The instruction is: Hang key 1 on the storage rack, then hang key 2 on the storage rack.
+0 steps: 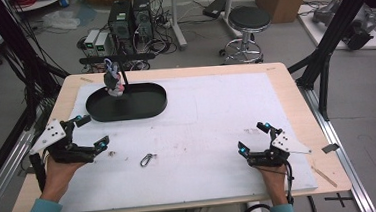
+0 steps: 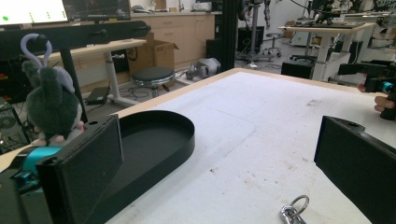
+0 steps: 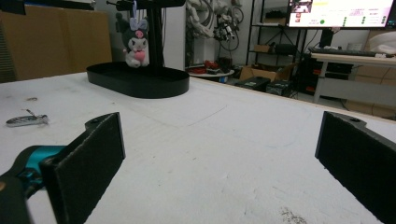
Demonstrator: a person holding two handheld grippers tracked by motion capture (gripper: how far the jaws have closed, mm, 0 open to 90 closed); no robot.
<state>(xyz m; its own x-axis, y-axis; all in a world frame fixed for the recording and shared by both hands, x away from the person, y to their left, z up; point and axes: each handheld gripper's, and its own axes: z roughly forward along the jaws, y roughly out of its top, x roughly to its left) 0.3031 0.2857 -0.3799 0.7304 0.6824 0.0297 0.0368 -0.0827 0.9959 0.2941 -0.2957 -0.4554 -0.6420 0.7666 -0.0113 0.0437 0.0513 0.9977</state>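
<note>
High view: a wooden table (image 1: pixel 296 98) carries a white mat (image 1: pixel 202 130). At about 10 o'clock on the mat stands a black oval tray (image 1: pixel 148 106) with a black T-shaped stand (image 1: pixel 118 60) rising from it. A small plush toy (image 1: pixel 113 81) hangs from the stand's crossbar, above the tray's left half. A silver carabiner clip (image 1: pixel 147 160) lies flat on the mat at about 7 o'clock, apart from the tray.

The left gripper (image 1: pixel 91 132) sits at 9 o'clock, held in the person's left hand (image 1: pixel 60 167), jaws released and spread wide, nothing between them. The clip lies just to the right of its nearer jaw, not touching. The right gripper (image 1: pixel 252 138) sits at about 4 o'clock, held in the right hand (image 1: pixel 272 176), jaws likewise released and empty, well apart from the clip and tray.

Left gripper view: the tray (image 2: pixel 163 140) lies ahead at 10 o'clock, the plush toy (image 2: pixel 49 105) behind the left jaw, and the clip (image 2: pixel 294 210) on the mat at 5 o'clock, between the jaws' lines but ungripped.

Right gripper view: the tray (image 3: pixel 137 81) and toy (image 3: pixel 136 46) stand far off at 11 o'clock; the clip (image 3: pixel 25 120) lies at 9 o'clock.
</note>
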